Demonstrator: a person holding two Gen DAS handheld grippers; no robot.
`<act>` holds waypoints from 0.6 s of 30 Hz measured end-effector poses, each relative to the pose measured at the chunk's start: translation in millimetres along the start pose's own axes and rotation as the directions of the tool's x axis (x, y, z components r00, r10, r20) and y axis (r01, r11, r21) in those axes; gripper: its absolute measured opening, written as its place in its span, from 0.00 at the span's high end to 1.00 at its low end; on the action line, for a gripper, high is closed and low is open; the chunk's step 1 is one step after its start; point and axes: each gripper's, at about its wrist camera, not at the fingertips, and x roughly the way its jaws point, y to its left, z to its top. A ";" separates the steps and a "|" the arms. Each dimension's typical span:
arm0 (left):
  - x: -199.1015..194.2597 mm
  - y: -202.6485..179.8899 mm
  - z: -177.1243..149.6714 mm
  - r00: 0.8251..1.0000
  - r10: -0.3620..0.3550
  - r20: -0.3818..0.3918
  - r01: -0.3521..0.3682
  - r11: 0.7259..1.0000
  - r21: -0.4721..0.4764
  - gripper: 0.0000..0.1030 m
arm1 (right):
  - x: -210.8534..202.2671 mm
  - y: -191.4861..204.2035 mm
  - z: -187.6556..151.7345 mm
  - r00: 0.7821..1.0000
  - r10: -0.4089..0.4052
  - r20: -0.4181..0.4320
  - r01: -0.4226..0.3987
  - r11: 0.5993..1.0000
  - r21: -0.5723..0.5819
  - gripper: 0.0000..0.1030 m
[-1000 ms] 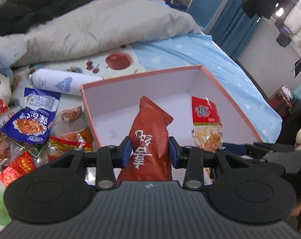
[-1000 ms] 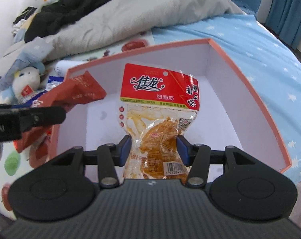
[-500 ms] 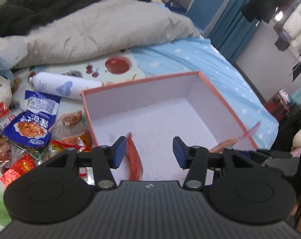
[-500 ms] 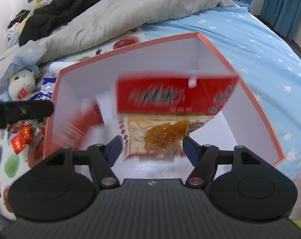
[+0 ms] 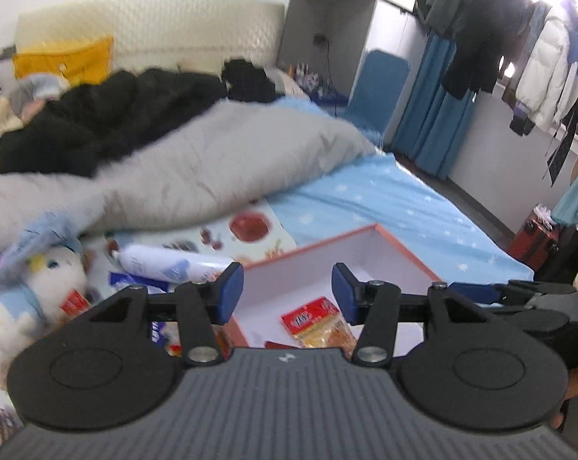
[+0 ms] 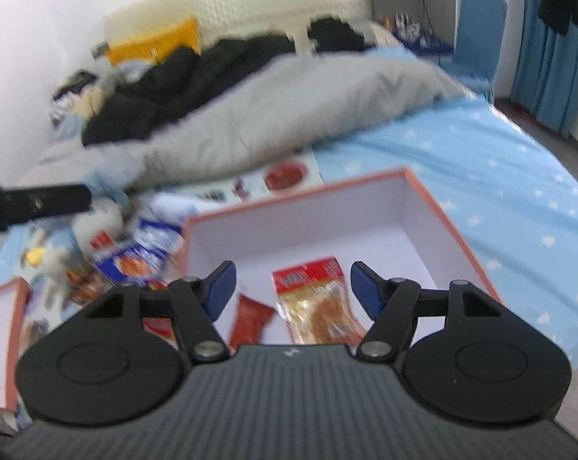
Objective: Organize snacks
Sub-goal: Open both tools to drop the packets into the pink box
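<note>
While the pile of loose snacks [image 6: 135, 260] lay on the bed at the far left beside a plush toy [image 5: 47, 280] and a white spray can [image 5: 166, 264], the left hand-held gripper [image 5: 287, 293] stood with its jaws apart and nothing between them, having just been opening. Right of the pile sat the pink-rimmed box [image 6: 442, 207], and on its floor lay the dark red packet [image 6: 250, 320] and, just beside it, the red-topped clear packet [image 6: 319, 299], both flat and apart from any pad. Above them the right hand-held gripper [image 6: 292, 289] hung equally wide and empty, its jaws also just opened. By my reading, a drop-off into the box was complete and both hands were clear of it. The next move would likely call for swinging left toward the pile, picking one packet out of the clutter, and closing on it alone.
</note>
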 end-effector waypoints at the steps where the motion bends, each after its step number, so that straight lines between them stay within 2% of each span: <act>1: -9.5 1.9 -0.4 1.000 0.002 0.017 -0.002 1.000 -0.001 0.45 | -7.3 4.4 1.0 1.000 0.009 0.021 -0.009 1.000 -0.001 0.34; 9: -80.6 13.2 -27.8 0.988 0.070 0.134 -0.072 0.997 0.007 0.45 | -52.3 41.9 -10.1 0.985 0.104 0.135 -0.097 0.994 -0.054 0.34; 18: -143.1 34.8 -73.4 0.974 0.136 0.182 -0.129 0.990 -0.051 0.45 | -89.4 79.8 -49.1 0.964 0.170 0.205 -0.154 0.984 -0.093 0.34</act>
